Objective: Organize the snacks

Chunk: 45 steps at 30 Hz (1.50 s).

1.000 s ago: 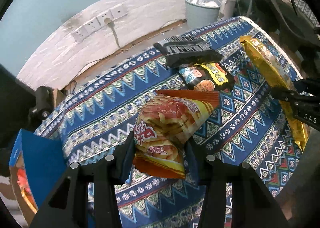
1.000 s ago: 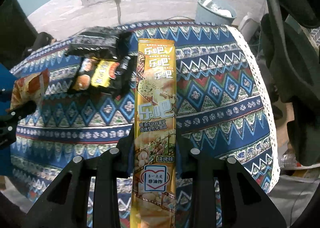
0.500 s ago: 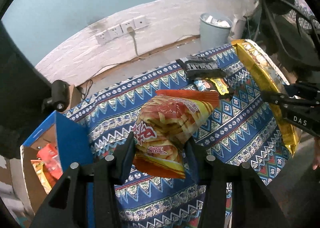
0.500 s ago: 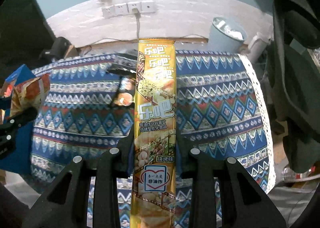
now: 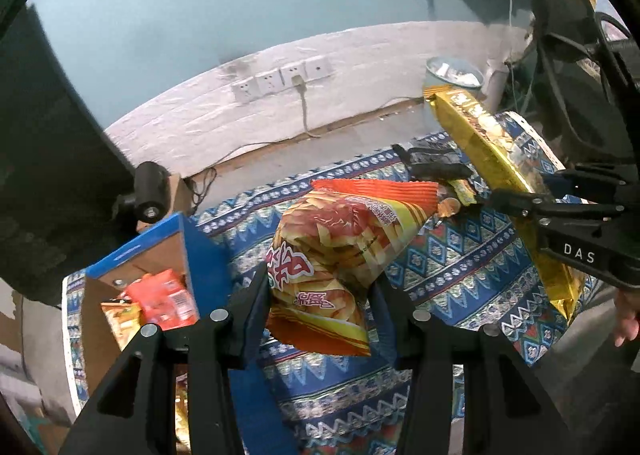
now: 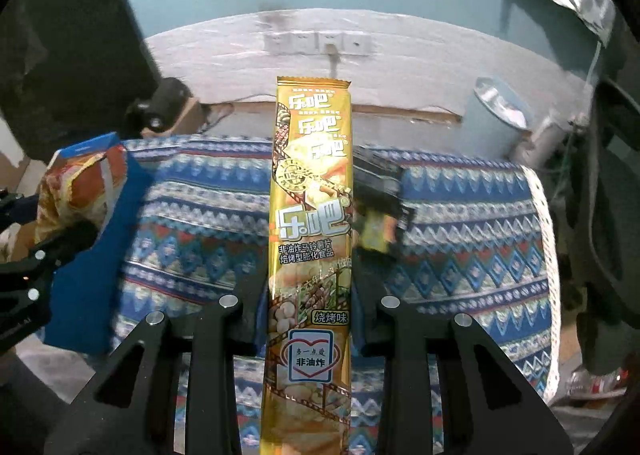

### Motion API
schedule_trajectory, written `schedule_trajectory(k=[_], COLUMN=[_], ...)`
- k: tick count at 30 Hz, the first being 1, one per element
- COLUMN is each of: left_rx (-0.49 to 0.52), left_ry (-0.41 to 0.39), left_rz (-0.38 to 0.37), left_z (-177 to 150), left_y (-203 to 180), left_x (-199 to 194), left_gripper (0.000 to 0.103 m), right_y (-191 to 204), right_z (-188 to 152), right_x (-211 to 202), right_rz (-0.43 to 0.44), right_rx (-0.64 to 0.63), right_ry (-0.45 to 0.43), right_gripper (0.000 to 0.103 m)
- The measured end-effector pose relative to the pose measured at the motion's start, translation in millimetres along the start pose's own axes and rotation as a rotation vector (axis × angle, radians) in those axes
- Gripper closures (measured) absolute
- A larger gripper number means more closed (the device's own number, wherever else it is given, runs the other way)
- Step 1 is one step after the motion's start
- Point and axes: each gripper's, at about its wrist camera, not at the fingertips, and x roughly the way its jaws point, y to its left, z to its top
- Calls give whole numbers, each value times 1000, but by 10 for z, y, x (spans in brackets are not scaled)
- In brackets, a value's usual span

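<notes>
My left gripper (image 5: 320, 287) is shut on an orange chip bag (image 5: 344, 239) and holds it above the patterned tablecloth (image 5: 460, 255). My right gripper (image 6: 310, 287) is shut on a long gold snack pack (image 6: 310, 215), held upright above the table; it also shows in the left wrist view (image 5: 492, 159). A blue cardboard box (image 5: 160, 255) with orange snack packs inside stands at the table's left end, just left of the left gripper. A black snack bag (image 5: 432, 163) and a black-yellow one (image 6: 376, 231) lie on the cloth at the far side.
A grey waste bin (image 6: 496, 119) stands on the floor behind the table, right. Wall sockets (image 5: 284, 75) with a plugged cable are on the white wall. A dark chair (image 6: 608, 215) is at the right. The cloth's white lace edge (image 6: 548, 239) marks the table's right end.
Both grippers have risen and pulled back from the table with their snacks. The blue box has come further into the left wrist view, and the table looks smaller.
</notes>
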Motion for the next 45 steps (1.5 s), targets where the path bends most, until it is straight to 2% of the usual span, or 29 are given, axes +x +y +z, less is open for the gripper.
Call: schedule_trajectory(k=[12, 26, 37, 45], left_rx=[-123, -279, -390, -441], left_ry=[5, 18, 75, 88], left_rz=[68, 126, 197, 220], left_z=[-203, -621, -1098, -1252], left_y=[721, 1553, 2116, 2312], left_x=[-74, -154, -49, -52], left_gripper=[55, 55, 55, 54], right_y=[878, 1952, 2704, 3042], right_z=[279, 515, 540, 515], right_x=[16, 231, 454, 596], right_rz=[103, 230, 305, 321], right_rx=[-111, -219, -287, -322], right_ry=[-7, 30, 76, 106], right_gripper=[73, 73, 73, 73])
